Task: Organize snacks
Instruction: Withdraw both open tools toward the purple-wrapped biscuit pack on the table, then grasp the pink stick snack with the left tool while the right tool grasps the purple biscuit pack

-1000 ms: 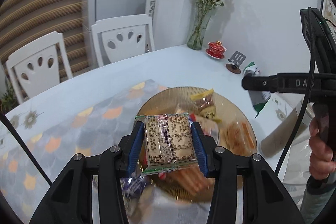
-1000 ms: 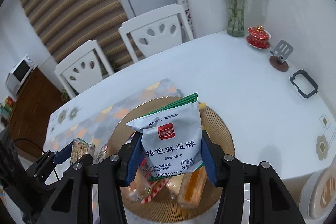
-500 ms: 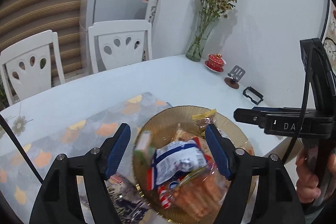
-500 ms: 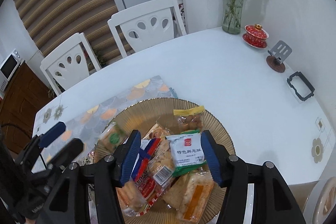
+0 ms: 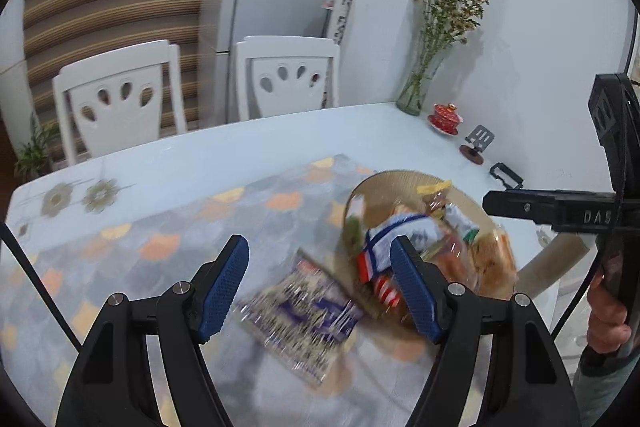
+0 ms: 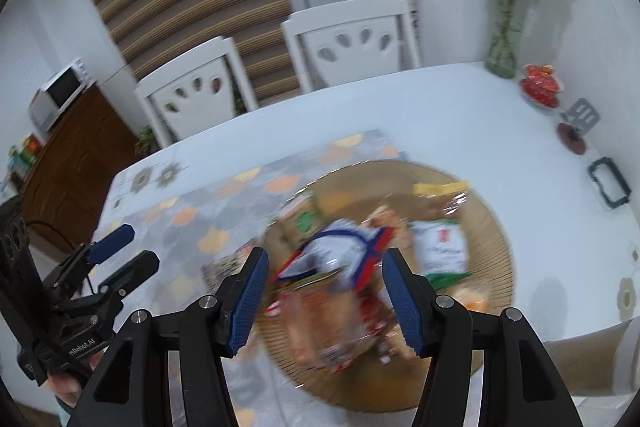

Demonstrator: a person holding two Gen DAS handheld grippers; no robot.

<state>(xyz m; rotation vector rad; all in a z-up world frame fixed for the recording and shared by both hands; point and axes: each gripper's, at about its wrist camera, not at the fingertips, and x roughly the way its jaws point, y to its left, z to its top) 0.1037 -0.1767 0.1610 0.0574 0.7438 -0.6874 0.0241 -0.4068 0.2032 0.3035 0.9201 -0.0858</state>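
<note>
Snacks, assorted packets, heaped on a round amber ribbed plate [image 6: 492, 227] lying partly over a scale-patterned mat [image 5: 168, 239] on a white table [image 6: 460, 115]; both views motion-blurred
- White packet with blue and red edging [image 6: 340, 251]: centre of the heap, below the right gripper
- White-and-green pouch with red logo [image 6: 442, 247]: at 3 o'clock from that packet
- Clear bag with yellow header [image 6: 440, 193]: at 12 o'clock on the plate
- Tan packet with green roundel [image 6: 302, 219]: at 10 o'clock on the plate
- Dark purple-printed packet [image 5: 300, 315]: off the plate, flat on the mat at 8 o'clock from it, below the left gripper
- Left gripper [image 5: 320, 291]: jaws spread wide, having just been opening, nothing between the blue pads
- Right gripper [image 6: 322, 301]: jaws parted, having just been opening, holding nothing, above the heap
- Person's hand [image 5: 606, 323]: on the right gripper's handle, seen in the left wrist view
- Surroundings: glass vase of dried flowers [image 5: 416, 95], red lidded cup [image 5: 445, 114], two white chairs [image 5: 288, 75] at 12 o'clock beyond the table
</note>
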